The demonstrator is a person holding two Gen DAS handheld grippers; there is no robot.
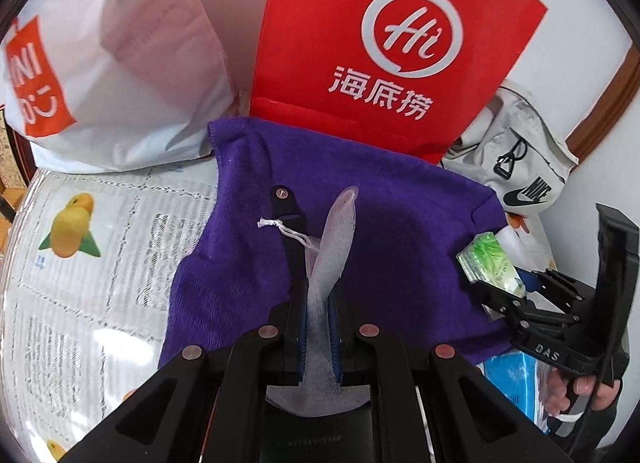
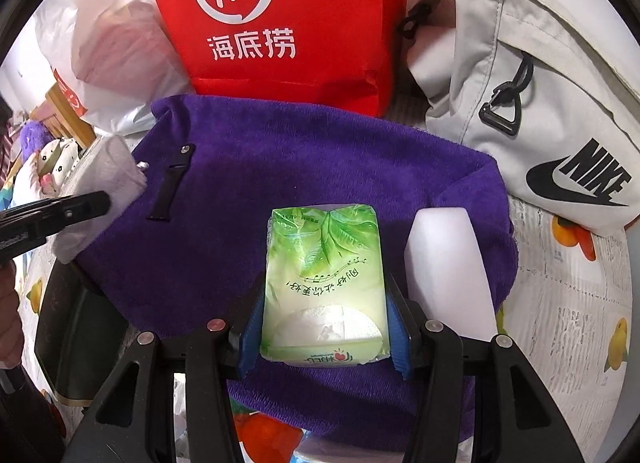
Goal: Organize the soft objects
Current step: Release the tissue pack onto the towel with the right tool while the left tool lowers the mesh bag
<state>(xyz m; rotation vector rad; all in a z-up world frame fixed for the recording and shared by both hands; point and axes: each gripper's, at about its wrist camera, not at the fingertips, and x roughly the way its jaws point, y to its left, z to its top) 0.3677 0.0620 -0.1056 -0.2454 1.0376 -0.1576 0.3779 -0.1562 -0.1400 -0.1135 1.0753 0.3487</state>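
Desk under fruit-print cloth [image 1: 80, 231]. Far left: white MINISO bag [image 1: 120, 75]; red "Hi" 海底捞 bag [image 2: 288, 23]; far right: grey NIKE bag [image 2: 560, 135]. Purple towel [image 2: 320, 167] centre. Left hand-held gripper [image 1: 320, 263] clamped shut on white mesh cloth [image 1: 332, 239]; right hand-held gripper [image 2: 324, 327] half-open, gripping green tissue pack [image 2: 324, 275] over towel.

towel [image 2: 320, 167]: purple | tissue pack [image 2: 324, 283]: green leaves | bag [image 2: 280, 23]: red
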